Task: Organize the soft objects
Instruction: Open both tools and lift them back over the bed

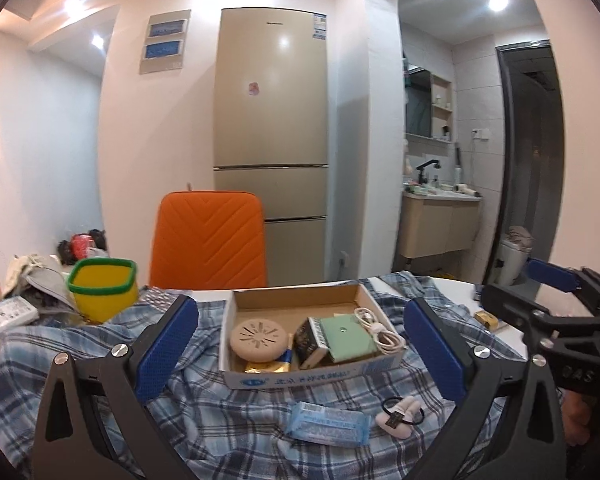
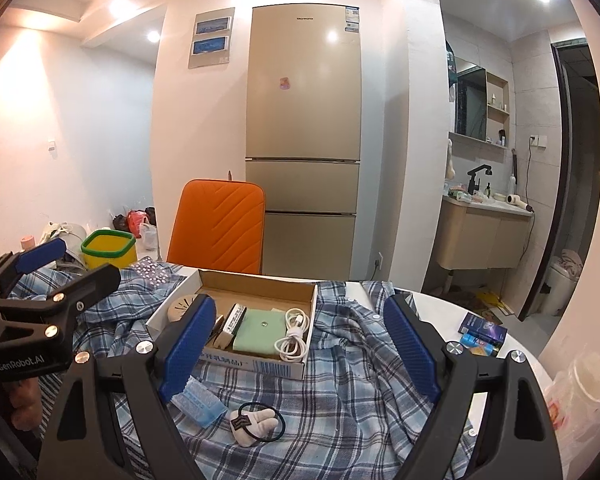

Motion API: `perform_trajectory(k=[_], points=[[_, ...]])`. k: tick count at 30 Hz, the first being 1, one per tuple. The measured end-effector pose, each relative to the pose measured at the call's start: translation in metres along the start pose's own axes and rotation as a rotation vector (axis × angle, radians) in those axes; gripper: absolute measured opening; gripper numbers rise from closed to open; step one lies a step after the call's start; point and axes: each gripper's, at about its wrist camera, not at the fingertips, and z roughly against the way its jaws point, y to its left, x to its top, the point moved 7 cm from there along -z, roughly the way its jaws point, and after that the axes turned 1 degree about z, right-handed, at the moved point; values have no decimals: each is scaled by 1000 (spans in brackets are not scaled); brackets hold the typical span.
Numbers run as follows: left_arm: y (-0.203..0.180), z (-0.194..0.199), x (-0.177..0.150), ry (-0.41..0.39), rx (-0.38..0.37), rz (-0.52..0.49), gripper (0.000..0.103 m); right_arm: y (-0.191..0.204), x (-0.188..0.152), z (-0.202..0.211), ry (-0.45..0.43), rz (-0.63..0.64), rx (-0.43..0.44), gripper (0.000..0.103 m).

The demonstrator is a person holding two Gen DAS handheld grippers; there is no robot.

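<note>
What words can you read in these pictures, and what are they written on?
"GenRobot.AI": on the left gripper.
"GAS": on the right gripper; that is all that shows.
Fridge: a brand name at the top, too small to read.
Cardboard box: blue print on the front, too blurred.
Blue tissue pack: print too blurred.

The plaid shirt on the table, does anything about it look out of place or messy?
Yes. The plaid shirt lies crumpled and spread over the table like a cloth, with the cardboard box, a blue tissue pack and a plush hair tie sitting on it.
</note>
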Motion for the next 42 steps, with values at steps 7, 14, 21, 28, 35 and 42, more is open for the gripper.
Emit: perform_trajectory(k=[7,14,21,28,35,42], points=[[-2,-13,-25,37,14,-6,102,-8,-19,-18,18,-33,-8,88],[2,-29,-49,109,14,-8,102,-13,-40,-33,55,-46,-12,88],[2,-43,-63,202,-12,0,102,-11,-57,-47,119,-46,-7,88],[0,-55,-75,282,-66,9,102,-9,-65,-57,162,-39,-1,88],[-6,-69,-89,382,-163,23,97,-7,-71,-62,193,-44,12,88],[-28,-84,-114,532,-201,-85,97,-8,-74,-64,208,-58,18,88]])
